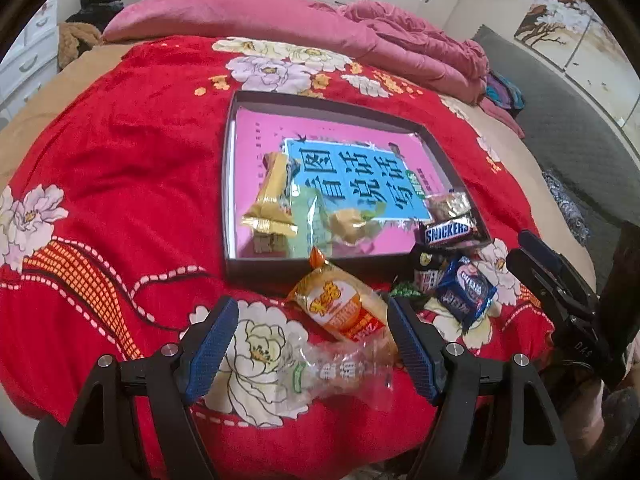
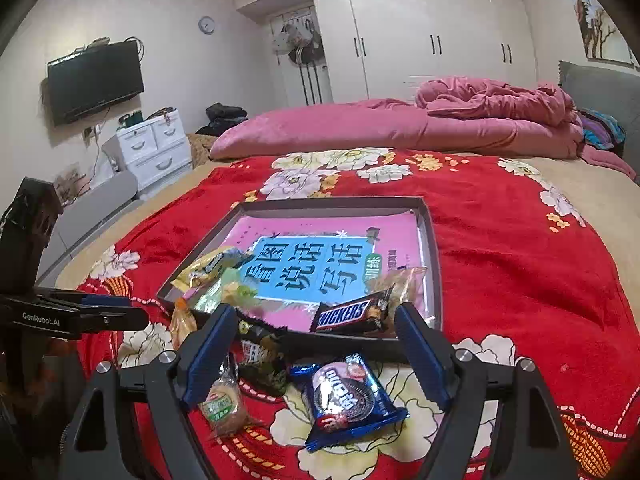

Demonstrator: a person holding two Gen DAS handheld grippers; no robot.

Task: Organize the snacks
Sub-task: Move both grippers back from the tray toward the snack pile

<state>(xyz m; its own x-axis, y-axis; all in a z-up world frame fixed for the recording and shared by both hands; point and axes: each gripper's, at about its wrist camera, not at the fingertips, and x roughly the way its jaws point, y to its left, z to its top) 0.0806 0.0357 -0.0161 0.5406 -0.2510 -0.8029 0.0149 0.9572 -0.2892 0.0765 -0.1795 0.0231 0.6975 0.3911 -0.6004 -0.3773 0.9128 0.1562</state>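
Two handheld grippers are held over a red flowered blanket (image 1: 120, 128) spread on a bed, where snacks are being sorted into a shallow dark tray (image 1: 232, 160) lined with a pink and blue sheet. The left gripper (image 1: 312, 344) is seen with its jaws wide apart and nothing clamped; an orange snack packet (image 1: 340, 304) and a clear wrapper (image 1: 344, 372) lie on the blanket between them. The right gripper (image 2: 316, 360) is likewise open, its reading edging wider, with a blue cookie packet (image 2: 344, 396) lying loose between its fingers. A Snickers bar (image 2: 348, 314) is propped on the tray's near edge. A gold-wrapped snack (image 1: 272, 200) and a green packet (image 1: 308, 216) are already lying inside the tray.
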